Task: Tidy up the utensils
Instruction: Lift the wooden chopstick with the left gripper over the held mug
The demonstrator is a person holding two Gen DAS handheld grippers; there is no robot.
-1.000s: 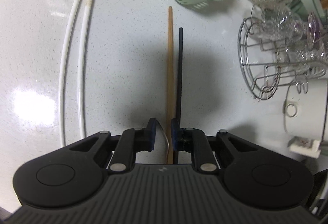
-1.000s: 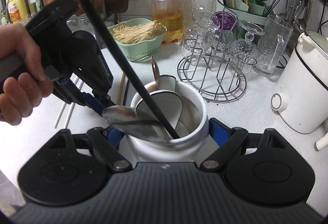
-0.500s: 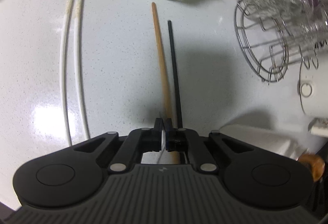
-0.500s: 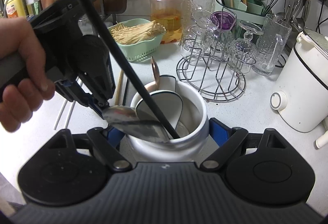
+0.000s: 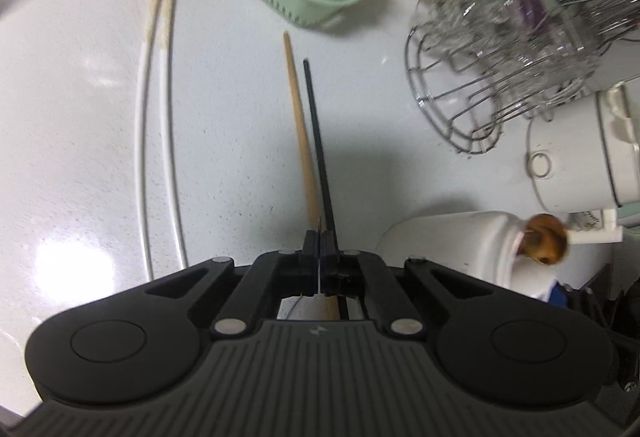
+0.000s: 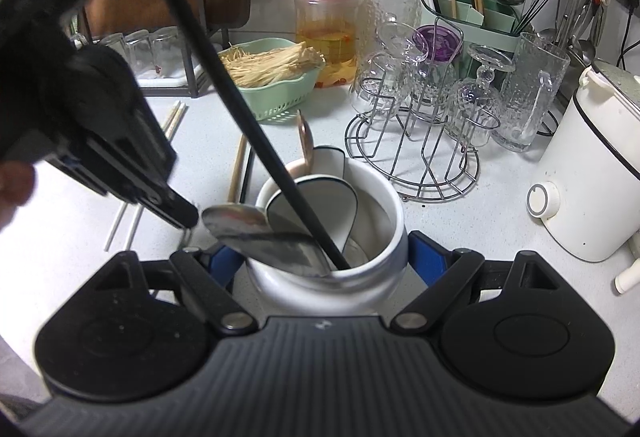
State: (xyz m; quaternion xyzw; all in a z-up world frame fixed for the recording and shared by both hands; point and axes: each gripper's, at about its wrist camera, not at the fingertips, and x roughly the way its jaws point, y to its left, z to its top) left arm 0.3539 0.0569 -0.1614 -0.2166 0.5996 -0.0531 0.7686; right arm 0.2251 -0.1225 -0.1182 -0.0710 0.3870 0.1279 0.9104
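Okay, left wrist view: left gripper (image 5: 319, 249) fingers were pinched fully together above a wooden chopstick (image 5: 298, 125) and black chopstick (image 5: 316, 133) lying side by side on the counter (image 5: 80, 157). Right wrist view: right gripper (image 6: 326, 259) fingers clamped wide around the white crock (image 6: 380, 237), with a metal spoon (image 6: 240, 225) inside.

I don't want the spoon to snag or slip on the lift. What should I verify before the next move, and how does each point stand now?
1. Left gripper shut on the metal spoon: ok, jaws closed at its bowl end.
2. Right gripper steadying the white utensil crock: ok, pads on both sides.
3. Spoon clear of the black chopstick: not ok, it leans across the spoon.
4. Spoon's far end free inside the crock: cannot tell, hidden.
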